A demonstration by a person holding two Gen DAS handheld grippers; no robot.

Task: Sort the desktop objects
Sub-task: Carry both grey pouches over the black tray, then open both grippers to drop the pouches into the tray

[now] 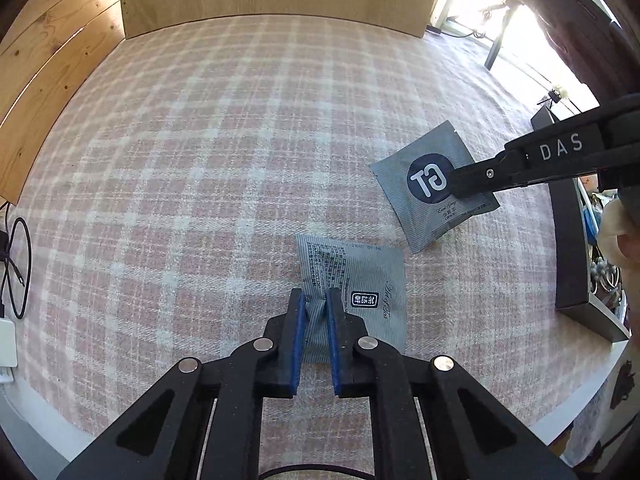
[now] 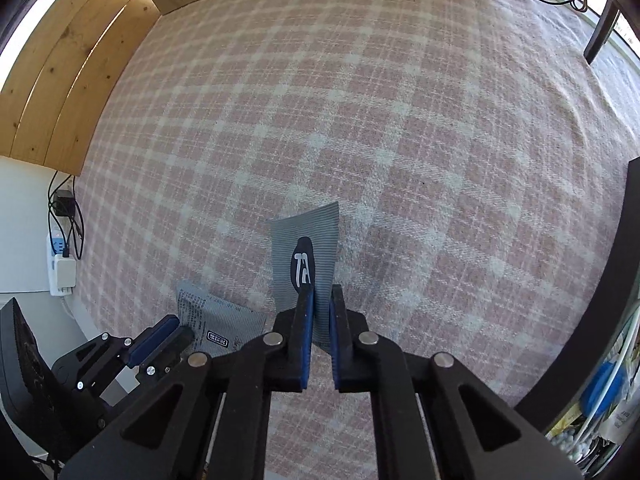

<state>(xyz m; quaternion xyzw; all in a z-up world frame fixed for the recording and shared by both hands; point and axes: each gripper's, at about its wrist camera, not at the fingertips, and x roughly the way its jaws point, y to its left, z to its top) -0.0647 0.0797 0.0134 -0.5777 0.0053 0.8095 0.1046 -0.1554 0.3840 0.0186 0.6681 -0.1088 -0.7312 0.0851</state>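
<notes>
Each gripper pinches one grey sachet: the left gripper [image 1: 317, 300] grips the text-side sachet [image 1: 360, 280], the right gripper [image 2: 322, 296] the logo sachet [image 2: 306, 248], both just above the checked cloth [image 1: 200, 160]. It seems the carrying step; next, each needs a destination.

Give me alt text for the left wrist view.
The left gripper is shut on a grey striped sachet above a pink plaid tablecloth. To its right, the right gripper grips a second grey sachet with a dark round logo.
</notes>
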